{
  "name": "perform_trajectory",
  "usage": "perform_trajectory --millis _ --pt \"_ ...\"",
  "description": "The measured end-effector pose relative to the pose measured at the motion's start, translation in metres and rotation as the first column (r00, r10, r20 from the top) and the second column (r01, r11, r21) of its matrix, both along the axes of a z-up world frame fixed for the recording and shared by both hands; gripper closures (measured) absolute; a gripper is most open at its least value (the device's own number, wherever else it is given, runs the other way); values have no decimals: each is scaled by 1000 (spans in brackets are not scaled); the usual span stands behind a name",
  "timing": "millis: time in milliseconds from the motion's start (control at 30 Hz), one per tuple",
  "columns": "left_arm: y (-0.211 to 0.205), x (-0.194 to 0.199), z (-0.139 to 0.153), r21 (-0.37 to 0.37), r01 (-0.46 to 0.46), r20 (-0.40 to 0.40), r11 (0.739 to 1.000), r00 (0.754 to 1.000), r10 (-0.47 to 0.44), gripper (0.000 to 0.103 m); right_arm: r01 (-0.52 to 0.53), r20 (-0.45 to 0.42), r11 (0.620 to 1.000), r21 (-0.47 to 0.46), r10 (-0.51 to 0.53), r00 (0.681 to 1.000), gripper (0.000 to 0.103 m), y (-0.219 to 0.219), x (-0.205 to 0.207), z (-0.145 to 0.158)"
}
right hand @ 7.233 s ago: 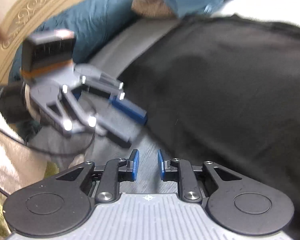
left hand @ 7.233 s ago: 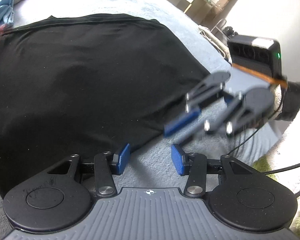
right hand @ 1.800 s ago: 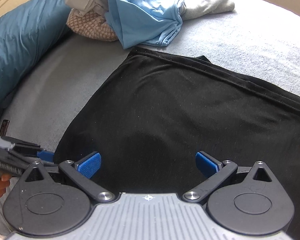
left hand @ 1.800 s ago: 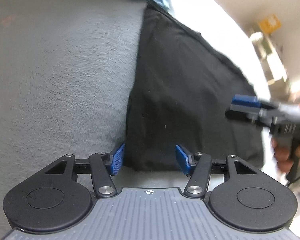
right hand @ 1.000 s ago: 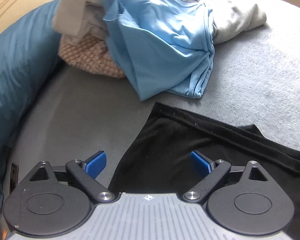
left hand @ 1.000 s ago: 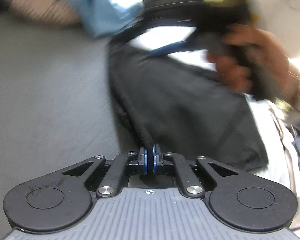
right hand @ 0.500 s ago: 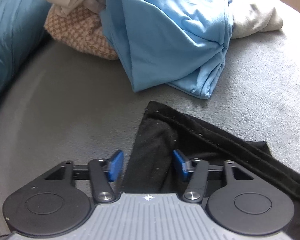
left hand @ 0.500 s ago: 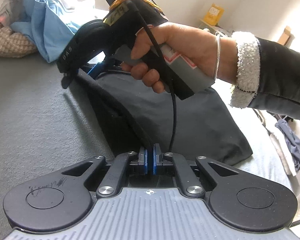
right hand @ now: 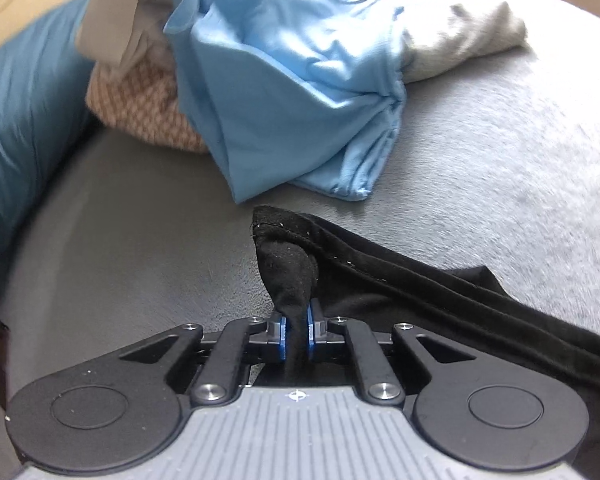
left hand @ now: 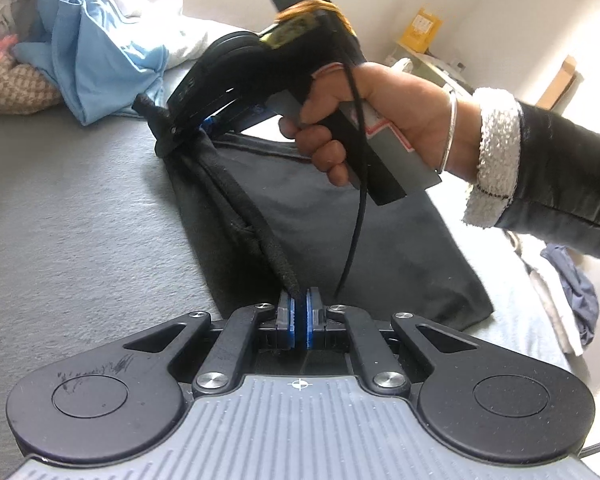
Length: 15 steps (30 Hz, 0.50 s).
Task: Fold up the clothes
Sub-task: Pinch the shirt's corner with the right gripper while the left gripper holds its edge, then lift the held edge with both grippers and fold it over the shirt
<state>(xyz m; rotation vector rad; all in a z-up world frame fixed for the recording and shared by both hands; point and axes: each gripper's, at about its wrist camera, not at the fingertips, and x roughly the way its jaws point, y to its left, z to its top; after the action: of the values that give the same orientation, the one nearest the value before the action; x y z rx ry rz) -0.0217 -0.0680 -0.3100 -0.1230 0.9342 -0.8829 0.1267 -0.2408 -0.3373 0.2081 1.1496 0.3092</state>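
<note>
Black cloth (left hand: 340, 216) lay spread on the grey bed (left hand: 72, 216), one edge lifted off it between two grips. Left gripper (left hand: 299, 316) was pinched tight on the near end of that edge; right gripper (right hand: 296, 334) was clamped on a bunched corner, its hand (left hand: 384, 120) wrapped round the handle. Beyond the cloth's far corner, a blue garment (right hand: 292, 80) sat heaped with a checked one (right hand: 140, 116) and a pale one (right hand: 460, 40).
</note>
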Motion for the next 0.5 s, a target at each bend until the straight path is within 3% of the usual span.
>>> perform_trajectory --millis 200,500 --pt "-6 3 6 -72 14 -35 997 999 -16 100 61 18 994 93 -63 998 94 -32 -9 14" --pt "-40 1 15 -180 81 -74 980 993 -96 100 107 97 991 83 -115 989 94 -80 -44 44"
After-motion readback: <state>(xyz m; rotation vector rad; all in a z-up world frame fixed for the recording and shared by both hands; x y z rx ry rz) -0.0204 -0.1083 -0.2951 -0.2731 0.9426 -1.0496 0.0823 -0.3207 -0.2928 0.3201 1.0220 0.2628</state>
